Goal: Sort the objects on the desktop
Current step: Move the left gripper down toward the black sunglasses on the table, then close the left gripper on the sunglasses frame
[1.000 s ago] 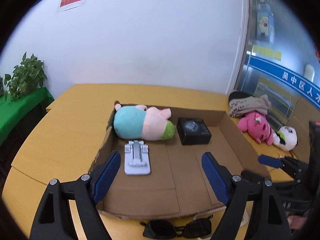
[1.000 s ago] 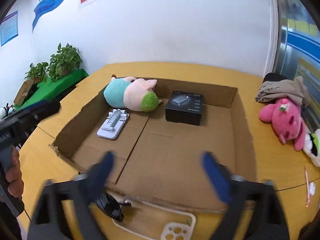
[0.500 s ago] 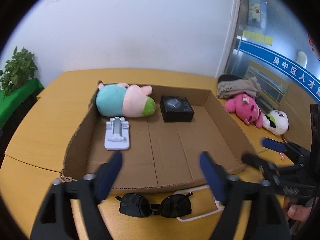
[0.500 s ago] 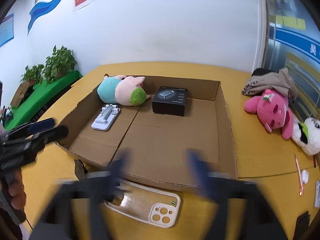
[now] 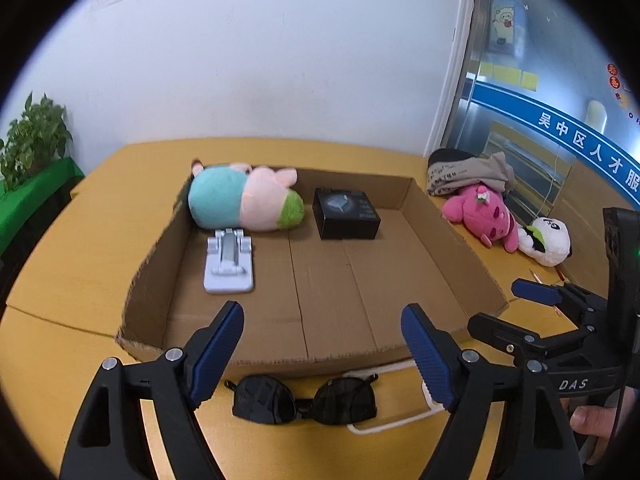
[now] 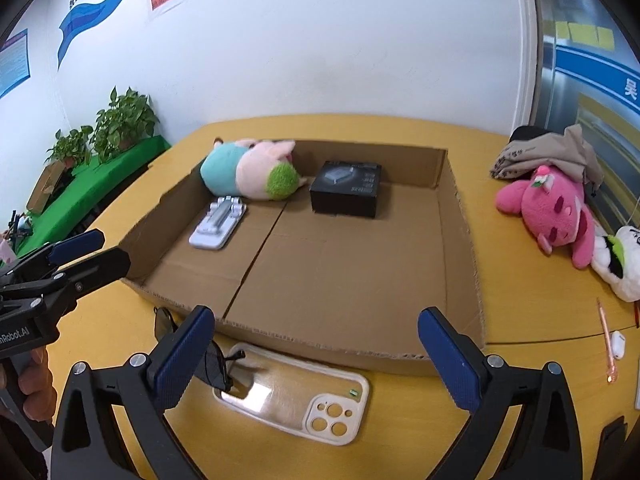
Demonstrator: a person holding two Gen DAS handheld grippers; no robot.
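- The left gripper (image 5: 322, 354) stands with its jaws wide apart and empty, above the sunglasses (image 5: 304, 400), which lie just in front of the cardboard tray (image 5: 472, 264).
- The right gripper (image 6: 316, 354) is spread fully, nothing between its pads, over the clear phone case (image 6: 292, 396) at the tray's near wall.
- Inside the tray, along its far wall, lie a plush pig (image 6: 252, 170) and a black box (image 6: 346, 194); a white stand (image 6: 218, 222) sits just nearer.
- The left gripper's finger partly hides the sunglasses in the right wrist view.
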